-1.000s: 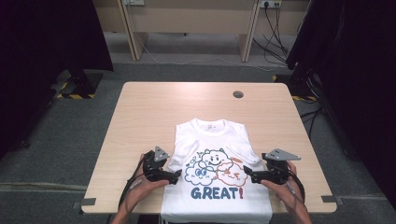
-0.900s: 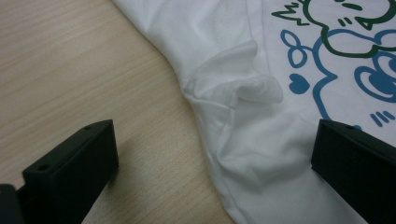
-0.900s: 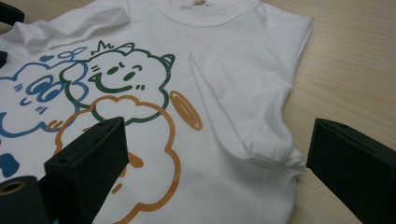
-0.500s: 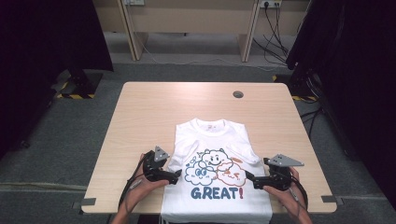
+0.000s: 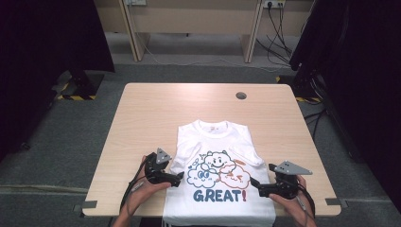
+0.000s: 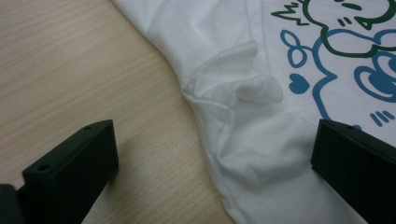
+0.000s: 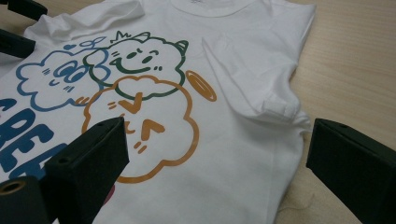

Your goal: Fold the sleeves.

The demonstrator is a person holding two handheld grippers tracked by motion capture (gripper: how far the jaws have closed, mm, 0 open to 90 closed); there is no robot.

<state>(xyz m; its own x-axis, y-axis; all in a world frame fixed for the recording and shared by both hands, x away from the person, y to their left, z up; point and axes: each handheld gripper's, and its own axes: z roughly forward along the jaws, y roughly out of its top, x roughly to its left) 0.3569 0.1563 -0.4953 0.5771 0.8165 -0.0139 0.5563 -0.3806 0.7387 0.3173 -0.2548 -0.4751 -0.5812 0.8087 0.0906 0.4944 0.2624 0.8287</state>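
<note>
Both pairs of jaws stand wide, gripping nothing: the left gripper (image 5: 177,178) straddles the T-shirt's (image 5: 220,189) left edge, the right gripper (image 5: 254,182) its right. The shirt lies flat on the table (image 5: 156,113), collar pointing away from the person, long axis running near-to-far.

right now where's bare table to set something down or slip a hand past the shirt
The far half of the table is bare wood between the shirt collar and the far edge, save a small round grommet. Bare strips also run beside the shirt toward both side edges. The near edge is crowded: the left gripper and right gripper, both open, flank the shirt's sides.
</note>
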